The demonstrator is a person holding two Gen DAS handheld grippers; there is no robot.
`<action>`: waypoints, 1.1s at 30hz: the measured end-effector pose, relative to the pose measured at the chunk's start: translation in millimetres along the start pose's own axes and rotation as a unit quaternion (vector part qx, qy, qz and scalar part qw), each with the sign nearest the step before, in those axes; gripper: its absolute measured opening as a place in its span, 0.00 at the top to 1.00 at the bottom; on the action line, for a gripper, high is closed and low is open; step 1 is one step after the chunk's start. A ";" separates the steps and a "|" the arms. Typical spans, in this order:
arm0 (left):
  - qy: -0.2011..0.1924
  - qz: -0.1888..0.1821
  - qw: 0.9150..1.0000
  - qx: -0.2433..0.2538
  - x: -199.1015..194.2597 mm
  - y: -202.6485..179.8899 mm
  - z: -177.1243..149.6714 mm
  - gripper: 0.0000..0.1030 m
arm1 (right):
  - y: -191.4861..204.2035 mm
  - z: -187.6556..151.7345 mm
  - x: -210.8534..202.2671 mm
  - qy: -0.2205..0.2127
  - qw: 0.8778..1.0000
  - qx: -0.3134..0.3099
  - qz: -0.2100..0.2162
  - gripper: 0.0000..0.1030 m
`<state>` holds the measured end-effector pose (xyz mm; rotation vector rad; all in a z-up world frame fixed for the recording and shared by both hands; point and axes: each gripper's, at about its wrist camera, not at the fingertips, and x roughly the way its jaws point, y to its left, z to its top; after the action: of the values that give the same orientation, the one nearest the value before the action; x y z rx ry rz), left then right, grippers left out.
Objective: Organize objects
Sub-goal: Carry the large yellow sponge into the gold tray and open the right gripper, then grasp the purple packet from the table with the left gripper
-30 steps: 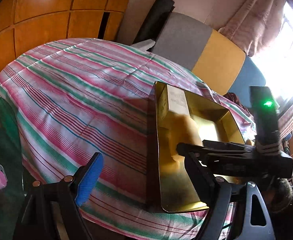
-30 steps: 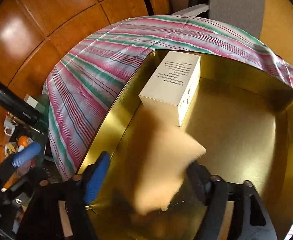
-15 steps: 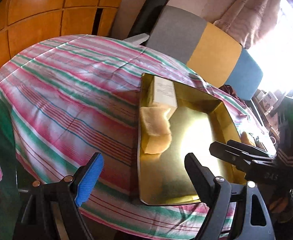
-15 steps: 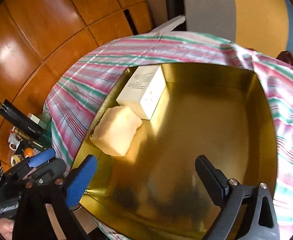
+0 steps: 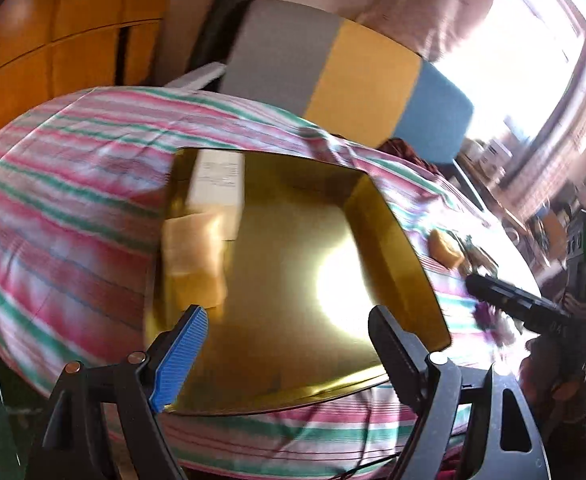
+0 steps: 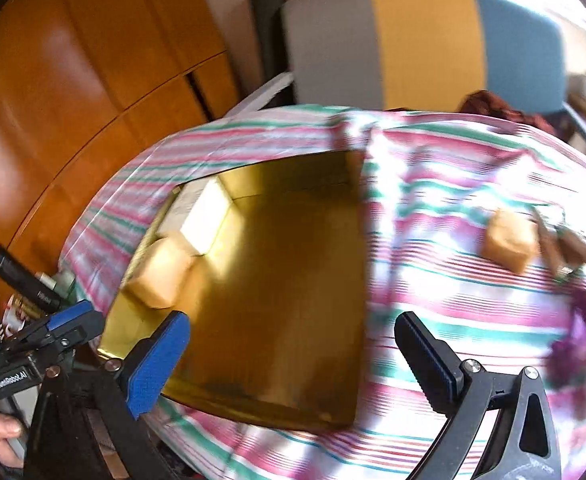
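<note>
Gold tray (image 6: 285, 300) lay on the striped cloth (image 6: 453, 300), a white box (image 6: 203, 216) and tan sponge (image 6: 161, 276) touching at its left wall; another tan block (image 6: 509, 242) sat on the cloth rightward. I held my left hand-held gripper (image 5: 289, 344) and right hand-held gripper (image 6: 293, 354) spread, empty.

Strong daylight floods from the window (image 5: 533, 52) at upper right, blowing out there; glare flares on the gold tray (image 5: 333, 288); motion blur and fisheye bending throughout.
</note>
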<state>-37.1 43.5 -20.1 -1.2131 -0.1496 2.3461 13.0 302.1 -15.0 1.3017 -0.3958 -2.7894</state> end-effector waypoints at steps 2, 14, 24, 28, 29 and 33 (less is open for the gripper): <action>0.005 -0.010 1.000 0.019 4.0 -17.4 3.5 0.20 | -29.2 -0.5 -18.2 -0.013 1.000 0.016 -0.021 0.00; 0.059 -0.089 0.978 0.181 54.2 -170.3 16.5 0.20 | -225.0 -38.4 -119.9 -0.092 0.955 0.214 -0.185 0.00; 0.145 -0.119 0.936 0.298 144.8 -289.9 -7.6 0.30 | -281.0 -76.6 -158.2 -0.193 0.910 0.347 -0.121 0.00; 0.168 -0.133 0.920 0.327 171.1 -324.0 -17.6 0.35 | -289.8 -81.2 -160.1 -0.200 0.903 0.368 -0.092 0.00; 0.170 -0.137 0.916 0.336 175.4 -333.0 -20.2 0.35 | -291.7 -82.0 -159.5 -0.200 0.901 0.374 -0.087 0.00; 0.177 -0.143 0.899 0.374 193.0 -363.8 -29.7 0.36 | -291.5 -82.9 -155.7 -0.204 0.898 0.383 -0.069 0.00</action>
<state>28.8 448.4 -66.6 -1.0836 0.6029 1.6301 197.9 588.3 -20.9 0.7774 -1.6102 -3.1345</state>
